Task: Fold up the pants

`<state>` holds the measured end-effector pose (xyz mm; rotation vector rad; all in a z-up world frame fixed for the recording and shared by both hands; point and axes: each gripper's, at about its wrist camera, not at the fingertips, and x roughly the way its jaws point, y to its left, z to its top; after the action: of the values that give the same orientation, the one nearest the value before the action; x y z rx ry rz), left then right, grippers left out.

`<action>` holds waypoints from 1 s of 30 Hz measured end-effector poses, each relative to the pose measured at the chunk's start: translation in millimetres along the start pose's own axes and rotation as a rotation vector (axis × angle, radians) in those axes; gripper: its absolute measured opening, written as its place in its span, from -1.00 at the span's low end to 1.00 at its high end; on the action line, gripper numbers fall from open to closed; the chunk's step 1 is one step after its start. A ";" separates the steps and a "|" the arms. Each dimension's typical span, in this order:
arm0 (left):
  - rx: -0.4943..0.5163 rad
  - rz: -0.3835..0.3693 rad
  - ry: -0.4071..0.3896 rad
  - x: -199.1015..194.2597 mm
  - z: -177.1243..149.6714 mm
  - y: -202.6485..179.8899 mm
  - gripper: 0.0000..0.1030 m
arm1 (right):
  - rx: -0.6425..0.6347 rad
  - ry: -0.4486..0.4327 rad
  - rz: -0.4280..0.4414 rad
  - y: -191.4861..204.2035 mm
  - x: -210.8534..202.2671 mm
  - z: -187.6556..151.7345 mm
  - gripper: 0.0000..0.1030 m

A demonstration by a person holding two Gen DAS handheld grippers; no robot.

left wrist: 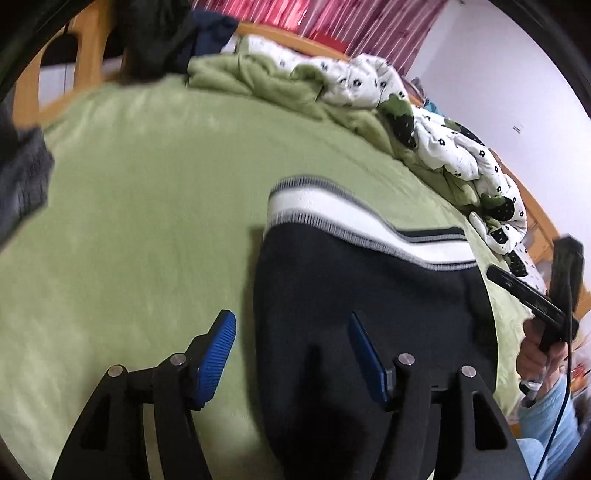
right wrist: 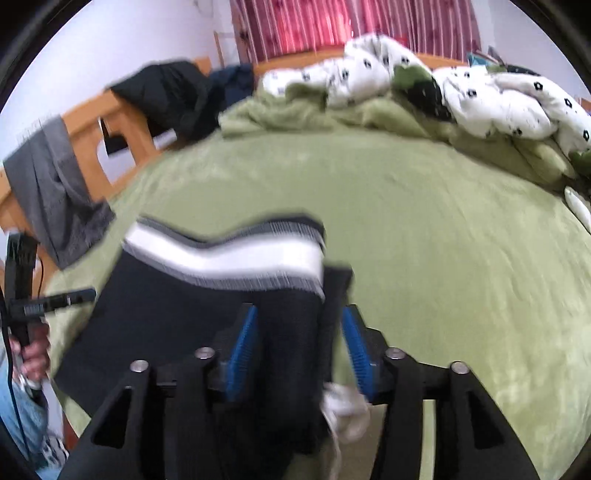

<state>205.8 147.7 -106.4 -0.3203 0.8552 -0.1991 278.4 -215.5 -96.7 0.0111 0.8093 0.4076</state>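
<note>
Dark pants [left wrist: 362,295] with a white-and-grey striped waistband [left wrist: 332,210] lie on a bed [left wrist: 147,221] covered in a green blanket, filling the lower centre and right of the left wrist view.

The left gripper [left wrist: 291,354] sits at the bottom of that frame with its jaws spread wide and released. One blue pad [left wrist: 214,362] is over bare blanket to the left of the pants; the other stands over the dark cloth. Nothing is pinched between them.

In the right wrist view the pants [right wrist: 177,306] spread from the lower left to the centre, the waistband [right wrist: 229,254] wavy and blurred. The right gripper [right wrist: 301,350] is at the bottom centre, its jaws parted, with a dark fold of the pants running up between the two blue pads; the blur makes it hard to say whether the pads touch the cloth, but they do not appear clenched on it. A pale bit of fabric [right wrist: 347,410] shows low down, just beside the right pad.

A white quilt [right wrist: 480,96] with dark flowers is bunched along the top and upper right. A grey garment [right wrist: 59,192] hangs over the wooden bed frame [right wrist: 110,122] at left, and a black one [right wrist: 170,96] is draped at the upper left. Red striped curtains [right wrist: 351,26] hang at the top.
</note>
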 end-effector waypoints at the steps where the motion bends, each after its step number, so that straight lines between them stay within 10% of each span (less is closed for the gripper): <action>1: -0.001 -0.003 -0.002 -1.6 5.8 0.0 0.18 | -0.011 0.017 -0.027 3.7 16.3 6.1 0.10; 6: 0.007 -0.016 0.012 -5.6 8.7 0.6 0.18 | 0.035 0.040 0.018 0.1 40.1 12.2 -0.70; 8: 0.030 -0.034 -0.007 -14.3 2.7 1.1 0.18 | 0.101 -0.026 0.122 -12.9 10.7 15.3 -0.71; 11: 0.004 -0.072 -0.017 -11.6 4.1 -3.2 0.18 | -0.008 0.054 -0.035 -11.6 38.4 3.8 -0.71; 17: 0.050 -0.098 -0.082 -5.0 19.6 -37.1 0.18 | 0.182 0.004 -0.048 -39.7 11.0 11.0 -0.23; 23: 0.149 -0.021 -0.170 28.0 47.1 -75.6 0.22 | 0.011 -0.068 0.000 19.6 7.8 20.8 -0.23; 26: 0.129 0.159 -0.023 88.1 54.2 -69.4 0.27 | -0.100 0.030 -0.111 23.7 65.2 9.9 -0.27; 30: 0.022 0.110 0.005 103.8 61.5 -41.6 0.37 | -0.067 0.025 -0.091 14.7 77.2 19.2 -0.27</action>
<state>317.7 90.0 -127.4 -0.2511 0.8727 -0.1071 334.4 -171.5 -135.0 -0.0929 0.8172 0.3497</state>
